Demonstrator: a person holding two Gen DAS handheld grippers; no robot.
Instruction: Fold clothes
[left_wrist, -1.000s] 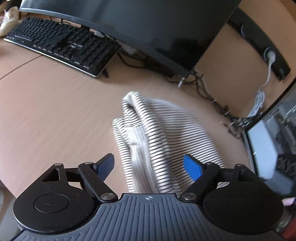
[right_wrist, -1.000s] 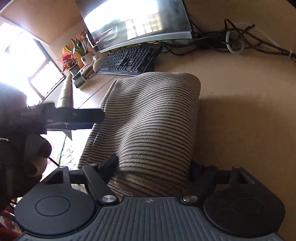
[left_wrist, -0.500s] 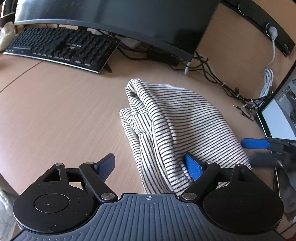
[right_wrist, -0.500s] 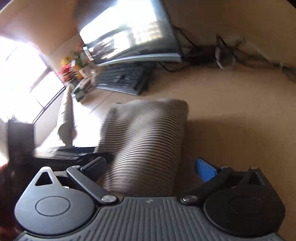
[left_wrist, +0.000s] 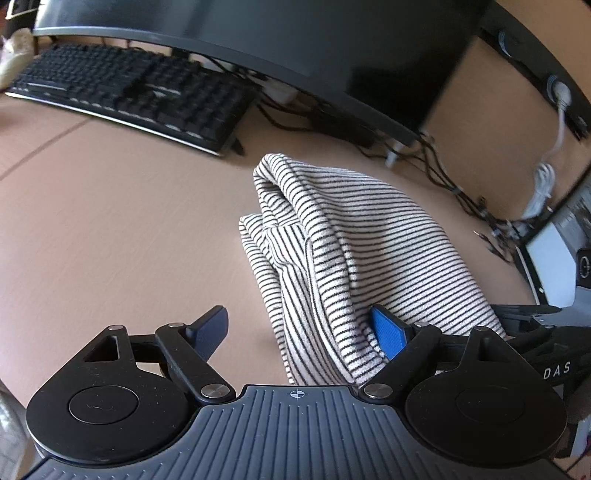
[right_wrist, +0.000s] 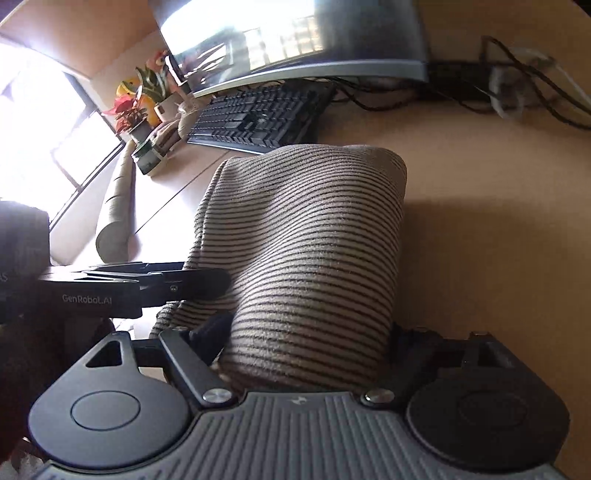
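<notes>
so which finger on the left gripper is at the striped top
The bright blue finger on the right of the left wrist view: the striped top drapes over its edge. The other finger hangs over bare desk.

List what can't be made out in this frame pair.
- Right wrist view: the right gripper's far finger is buried behind the striped knit garment; its jaws are closing.
- Left wrist view: the garment's near hem is cut off by the left gripper body.
- Garment type: folded, unclear.

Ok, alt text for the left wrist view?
A folded striped garment lies on a wooden desk, its near edge between the open left gripper fingers. Behind it are a black keyboard and a monitor.
</notes>
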